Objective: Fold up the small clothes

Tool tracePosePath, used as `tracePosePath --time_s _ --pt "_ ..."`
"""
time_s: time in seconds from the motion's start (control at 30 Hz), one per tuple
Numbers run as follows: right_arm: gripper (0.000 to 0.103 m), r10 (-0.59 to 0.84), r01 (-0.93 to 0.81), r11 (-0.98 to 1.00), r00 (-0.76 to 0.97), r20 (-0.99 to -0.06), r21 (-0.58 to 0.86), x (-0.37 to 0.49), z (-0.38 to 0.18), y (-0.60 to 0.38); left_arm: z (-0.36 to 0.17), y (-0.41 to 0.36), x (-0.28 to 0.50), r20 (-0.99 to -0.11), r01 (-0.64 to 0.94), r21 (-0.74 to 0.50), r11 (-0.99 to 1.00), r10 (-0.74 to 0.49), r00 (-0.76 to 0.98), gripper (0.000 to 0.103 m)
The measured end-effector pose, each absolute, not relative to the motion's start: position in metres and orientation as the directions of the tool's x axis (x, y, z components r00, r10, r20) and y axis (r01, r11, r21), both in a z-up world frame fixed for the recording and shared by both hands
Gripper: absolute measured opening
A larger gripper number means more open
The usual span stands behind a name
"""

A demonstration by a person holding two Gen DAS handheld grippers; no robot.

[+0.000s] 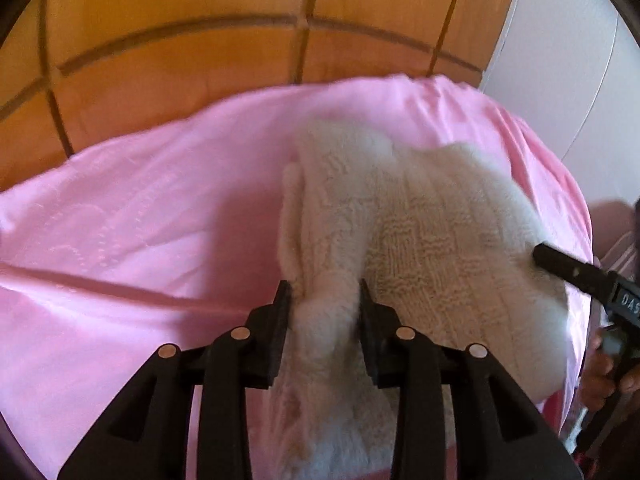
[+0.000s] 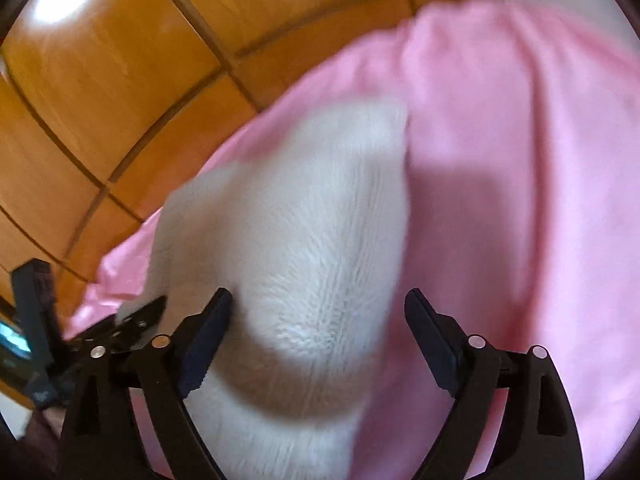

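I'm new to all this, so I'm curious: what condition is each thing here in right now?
Sweater: cream knit, bunched and partly folded on the sheet.
Left claw: closed on a fluffy fold of the sweater.
Right claw: jaws wide apart, sweater between them, not pinched.
Sheet: pink, spread out, wrinkled.

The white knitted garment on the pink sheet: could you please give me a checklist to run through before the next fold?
1. Left claw gripping a bunched fold of the white knitted garment: ok.
2. Right claw open, right pad clear of the knit: ok.
3. Garment lying flat: not ok, it is humped and doubled over.
4. Garment wholly on the pink sheet: cannot tell, its near end is hidden.
5. Sharp view: not ok, both are blurred.
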State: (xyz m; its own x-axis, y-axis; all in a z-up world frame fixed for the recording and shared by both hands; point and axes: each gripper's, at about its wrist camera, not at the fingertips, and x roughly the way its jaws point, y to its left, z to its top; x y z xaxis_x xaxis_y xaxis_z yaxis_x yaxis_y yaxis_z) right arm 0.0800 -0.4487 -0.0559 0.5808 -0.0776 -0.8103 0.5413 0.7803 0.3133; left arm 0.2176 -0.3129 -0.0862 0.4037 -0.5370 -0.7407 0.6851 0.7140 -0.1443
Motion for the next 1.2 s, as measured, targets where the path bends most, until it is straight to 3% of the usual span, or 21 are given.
tracePosePath --time_s 0.17,0.2,0.3,0.4,0.5,0.7,0.77,0.87,1.03,1.2 --pt "0.050 -0.204 0.500 0.849 0.609 -0.767 0.170 0.093 -0.012 -0.444 -0.096 -0.321 0.206 -0.752 0.702 -0.011 0.712 -0.469 0.464 0.031" --pt "0.049 -0.211 0.494 0.857 0.601 -0.771 0.150 0.103 -0.014 -0.437 -0.099 -0.321 0.207 -0.753 0.697 -0.011 0.717 -0.464 0.466 0.031" --pt "0.049 -0.159 0.496 0.852 0.548 -0.821 0.166 0.101 -0.040 -0.452 -0.103 -0.312 0.209 -0.753 0.686 -0.020 0.727 -0.462 0.468 0.032" --pt "0.049 -0.335 0.477 0.876 0.493 -0.803 -0.073 0.110 -0.069 -0.412 -0.107 -0.307 0.212 -0.752 0.682 -0.037 0.730 -0.470 0.462 0.032" --pt "0.049 -0.352 0.527 0.849 0.496 -0.794 -0.047 0.107 -0.069 -0.410 -0.110 -0.298 0.214 -0.745 0.670 -0.081 0.738 -0.492 0.451 0.033" --pt "0.049 -0.356 0.491 0.868 0.511 -0.783 -0.074 0.106 -0.068 -0.410 -0.101 -0.286 0.223 -0.741 0.609 -0.174 0.774 -0.510 0.436 0.045" --pt "0.056 -0.328 0.494 0.869 0.525 -0.785 -0.032 0.104 -0.056 -0.416 -0.086 -0.283 0.216 -0.716 0.610 -0.155 0.777 -0.514 0.473 0.045" --pt "0.057 -0.312 0.519 0.854 0.556 -0.770 0.028 0.090 -0.033 -0.419 -0.073 -0.283 0.204 -0.692 0.618 -0.104 0.779 -0.503 0.517 0.045" --pt "0.057 -0.282 0.526 0.849 0.536 -0.796 0.054 0.067 -0.036 -0.413 -0.103 -0.296 0.211 -0.767 0.615 -0.053 0.786 -0.427 0.480 0.046" --pt "0.062 -0.356 0.514 0.855 0.484 -0.799 -0.070 0.070 -0.066 -0.386 -0.108 -0.294 0.212 -0.762 0.605 -0.029 0.795 -0.409 0.502 0.053"
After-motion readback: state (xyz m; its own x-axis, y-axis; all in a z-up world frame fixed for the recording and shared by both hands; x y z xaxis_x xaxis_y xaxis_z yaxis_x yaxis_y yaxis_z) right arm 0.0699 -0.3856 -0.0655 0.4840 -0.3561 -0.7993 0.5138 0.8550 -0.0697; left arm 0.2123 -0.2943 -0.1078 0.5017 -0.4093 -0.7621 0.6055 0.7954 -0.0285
